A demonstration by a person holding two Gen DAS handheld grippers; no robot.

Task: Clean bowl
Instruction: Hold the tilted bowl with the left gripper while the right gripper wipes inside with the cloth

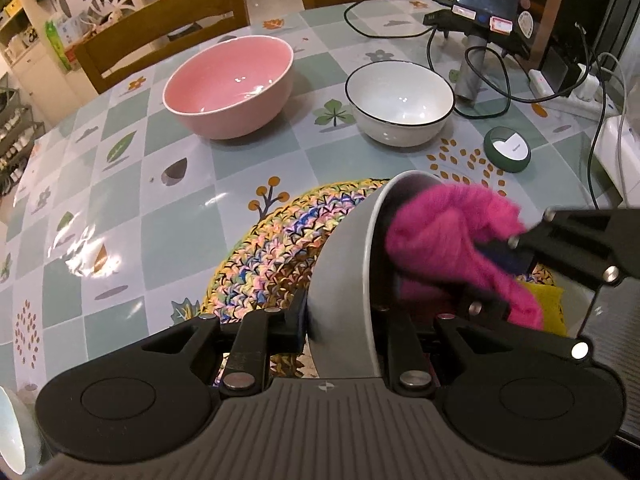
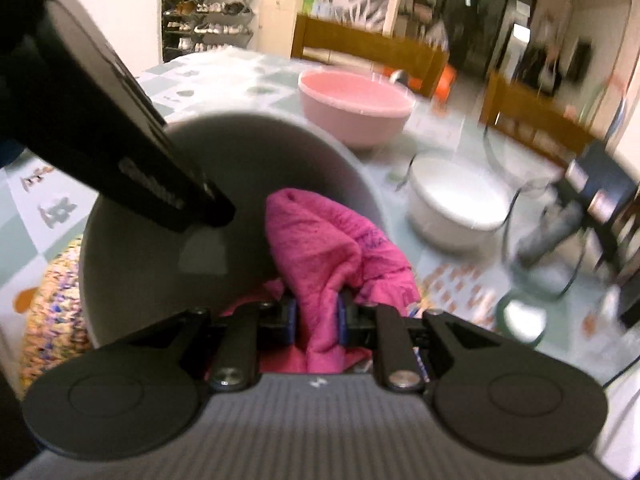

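The right gripper (image 2: 316, 322) pinches a pink cloth (image 2: 332, 248) inside the tilted grey bowl (image 2: 168, 256), whose rim the left gripper (image 2: 218, 210) clamps.

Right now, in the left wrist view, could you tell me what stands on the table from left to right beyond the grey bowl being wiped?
Pink bowl → white bowl with a dark rim → small dark green round dish.

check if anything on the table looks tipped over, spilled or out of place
Only the grey bowl is off level: the left gripper holds it on its side over the woven mat while the right gripper pushes a pink cloth inside. The pink bowl and white bowl stand upright; no spill shows.
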